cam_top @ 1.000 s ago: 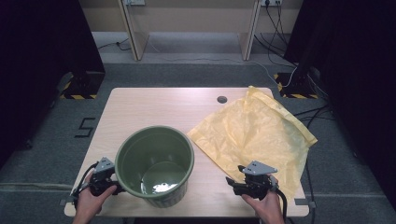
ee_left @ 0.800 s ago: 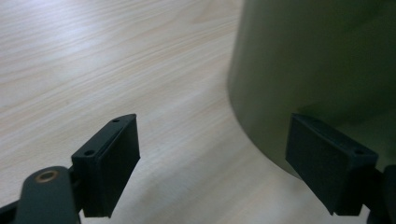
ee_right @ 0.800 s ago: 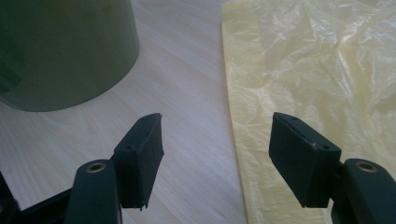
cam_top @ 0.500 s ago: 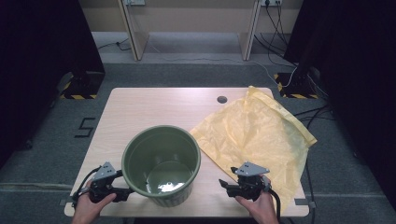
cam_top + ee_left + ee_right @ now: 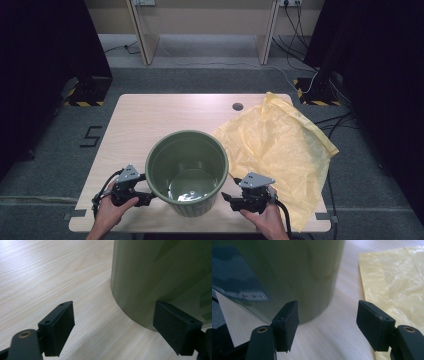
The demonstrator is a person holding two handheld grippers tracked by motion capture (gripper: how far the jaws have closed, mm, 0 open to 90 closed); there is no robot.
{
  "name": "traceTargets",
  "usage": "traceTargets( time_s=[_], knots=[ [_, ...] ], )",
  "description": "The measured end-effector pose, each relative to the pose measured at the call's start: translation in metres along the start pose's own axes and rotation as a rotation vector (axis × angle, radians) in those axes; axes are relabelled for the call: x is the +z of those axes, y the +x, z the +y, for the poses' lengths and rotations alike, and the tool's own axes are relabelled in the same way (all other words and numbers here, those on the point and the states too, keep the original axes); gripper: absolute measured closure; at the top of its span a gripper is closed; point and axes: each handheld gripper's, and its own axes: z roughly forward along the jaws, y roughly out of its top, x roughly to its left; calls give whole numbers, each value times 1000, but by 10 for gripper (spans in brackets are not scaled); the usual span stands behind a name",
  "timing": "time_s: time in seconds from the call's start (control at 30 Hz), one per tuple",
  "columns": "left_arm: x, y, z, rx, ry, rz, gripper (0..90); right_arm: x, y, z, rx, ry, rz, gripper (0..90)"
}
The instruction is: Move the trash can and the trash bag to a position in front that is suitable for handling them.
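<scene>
Two tongs flank the green bin [image 5: 186, 171] at the near edge of the bench [image 5: 150, 115], one on each side, both with jaws spread and nothing between them. Left tongs [image 5: 142, 196] sit just beside the bin's left wall; right tongs [image 5: 227, 198] just beside its right wall. Bin stands upright, near centre, mouth open.

Judgement: the step looks like taking hold of the bin from both sides. Best done low on the wall, both sides level, closing evenly so the bin neither tips nor slides off the near edge.

Left gripper view: one pad [image 5: 176, 326] lies in front of the curved wall, whether touching I cannot tell; the other pad [image 5: 60, 326] stands over bare wood. Right gripper view: a dark label [image 5: 239, 282] with barcode on the bin's side.

Farther right, the yellow plastic bag [image 5: 285, 155] lies flat and crumpled, its far corner overhanging the bench. High view gives its full spread and the bin's shiny interior; the right gripper view catches the bag's near-left border.
</scene>
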Motion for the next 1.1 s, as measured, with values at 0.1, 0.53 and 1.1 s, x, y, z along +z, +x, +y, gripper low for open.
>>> traceTargets(
  time_s=[0.1, 0.53, 1.1],
  knots=[
    [2, 2, 2, 1, -2, 13, 175, 2, 1, 4, -19, 8, -20, 351],
    [20, 22, 21, -6, -19, 106, 180, 25, -27, 23, -11, 0, -50, 362],
    [35, 58, 39, -120, -86, 159, 231, 54, -43, 48, 23, -1, -75, 355]
  ],
)
